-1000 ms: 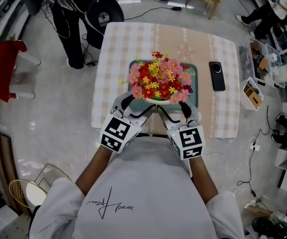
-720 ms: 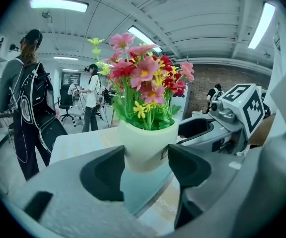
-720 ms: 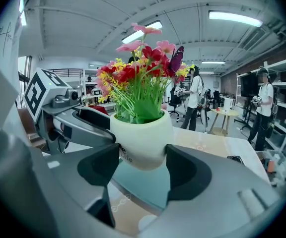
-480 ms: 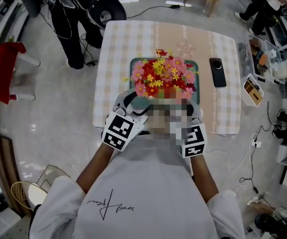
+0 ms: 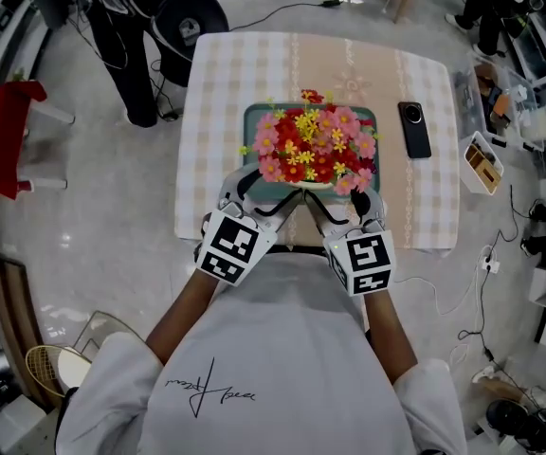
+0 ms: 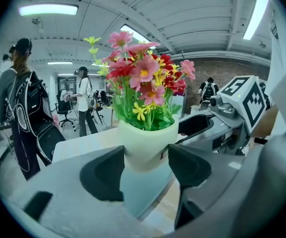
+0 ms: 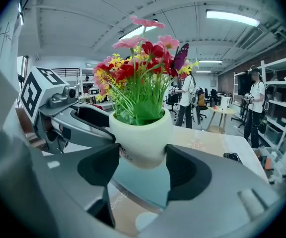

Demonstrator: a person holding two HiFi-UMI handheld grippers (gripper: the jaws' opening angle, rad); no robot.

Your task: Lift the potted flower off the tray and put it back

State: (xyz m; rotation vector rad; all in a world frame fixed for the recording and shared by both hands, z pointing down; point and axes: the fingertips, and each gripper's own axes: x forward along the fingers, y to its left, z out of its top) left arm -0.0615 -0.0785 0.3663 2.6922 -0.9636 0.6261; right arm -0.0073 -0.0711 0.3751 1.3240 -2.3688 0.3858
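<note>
Potted flower (image 5: 313,150) tight between both jaws

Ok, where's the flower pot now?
The flower pot is mid-table in the head view, held just above the teal tray by the left gripper and right gripper; the phone lies to its right.

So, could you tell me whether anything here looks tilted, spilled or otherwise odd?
Nothing stands out: the potted flower is upright, gripped by the left claw and the right claw over the tray, with nothing spilled.
</note>
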